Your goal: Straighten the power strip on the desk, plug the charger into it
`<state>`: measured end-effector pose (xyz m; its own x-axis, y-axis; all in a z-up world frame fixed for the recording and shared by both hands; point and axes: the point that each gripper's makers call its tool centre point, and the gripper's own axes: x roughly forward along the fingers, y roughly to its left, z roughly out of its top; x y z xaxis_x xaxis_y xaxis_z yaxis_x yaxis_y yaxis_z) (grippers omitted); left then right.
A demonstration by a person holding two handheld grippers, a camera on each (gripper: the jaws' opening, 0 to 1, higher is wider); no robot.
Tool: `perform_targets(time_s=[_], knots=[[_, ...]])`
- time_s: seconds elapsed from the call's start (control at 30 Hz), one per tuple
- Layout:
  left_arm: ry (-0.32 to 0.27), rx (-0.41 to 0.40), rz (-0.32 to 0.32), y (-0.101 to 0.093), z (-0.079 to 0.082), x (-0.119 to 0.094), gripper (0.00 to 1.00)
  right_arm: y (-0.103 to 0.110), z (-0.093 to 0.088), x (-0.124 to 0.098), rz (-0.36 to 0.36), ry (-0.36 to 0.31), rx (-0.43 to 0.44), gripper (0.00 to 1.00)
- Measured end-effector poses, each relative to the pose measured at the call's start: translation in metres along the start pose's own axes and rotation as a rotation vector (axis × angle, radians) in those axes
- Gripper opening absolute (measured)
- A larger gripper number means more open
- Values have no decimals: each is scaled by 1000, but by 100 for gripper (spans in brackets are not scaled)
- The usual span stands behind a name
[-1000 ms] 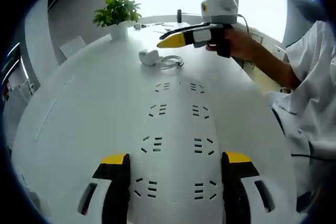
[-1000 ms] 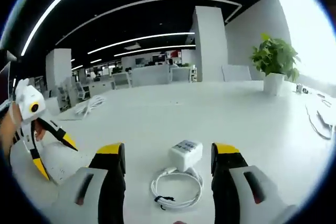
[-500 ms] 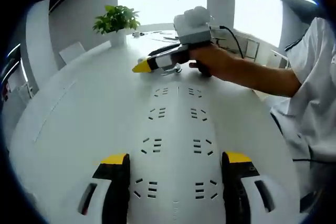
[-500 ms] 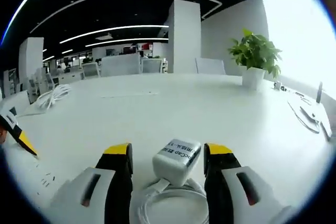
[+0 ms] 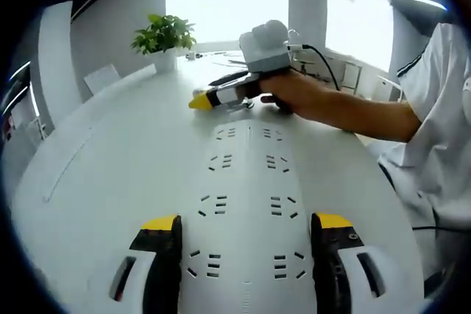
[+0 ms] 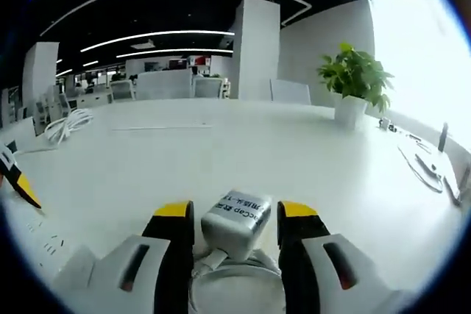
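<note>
The white charger (image 6: pixel 237 215) lies on the white desk (image 6: pixel 221 152) between the jaws of the right gripper (image 6: pixel 232 220), which sit close on both sides of it, though a firm grip cannot be made out; its coiled cable (image 6: pixel 235 284) lies just behind. The power strip (image 5: pixel 246 204) lies flat on the desk, running away between the wide-open, empty jaws of the left gripper (image 5: pixel 246 232). A potted plant (image 5: pixel 164 32) stands near the far edge.

Matt white plastic power strip (image 5: pixel 246 204) on a smooth white desk (image 5: pixel 110 152).
</note>
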<state>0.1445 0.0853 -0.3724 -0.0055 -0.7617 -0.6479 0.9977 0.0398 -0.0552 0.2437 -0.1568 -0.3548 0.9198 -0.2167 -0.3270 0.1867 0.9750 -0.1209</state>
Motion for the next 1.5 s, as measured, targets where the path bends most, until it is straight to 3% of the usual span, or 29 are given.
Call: perform_targets(time_s=[0.07,0.17,0.43,0.47,0.63,0.7,0.87,1.0,1.17,1.37,1.5], knots=[[-7,-1,0,0,0,0,72,-2,0,-3,-3,1,-43,35],[-11,-1,-1,0,1,0,72,5,2,-4,94,-11,-64,31],[-19,-2,-3,0,1,0,72,13,5,-4,492,-54,-112,30],[-21,-2,-3,0,1,0,72,14,4,-4,514,-46,-101,29],[-25,-3,-5,0,1,1,72,23,3,-7,732,-79,-261,28],[-28,-4,-5,0,1,1,72,24,2,-8,779,-74,-254,28],[-26,-4,-4,-1,1,1,72,26,1,-7,813,-67,-259,28],[-20,-3,-2,-1,1,2,72,27,4,-2,762,-20,-144,36],[-20,-3,-2,-1,2,2,72,26,4,4,688,4,-112,37],[-10,-3,0,-1,2,2,72,33,1,8,632,-24,-217,36],[-7,-3,2,-1,1,1,72,30,3,10,607,-43,-186,32]])
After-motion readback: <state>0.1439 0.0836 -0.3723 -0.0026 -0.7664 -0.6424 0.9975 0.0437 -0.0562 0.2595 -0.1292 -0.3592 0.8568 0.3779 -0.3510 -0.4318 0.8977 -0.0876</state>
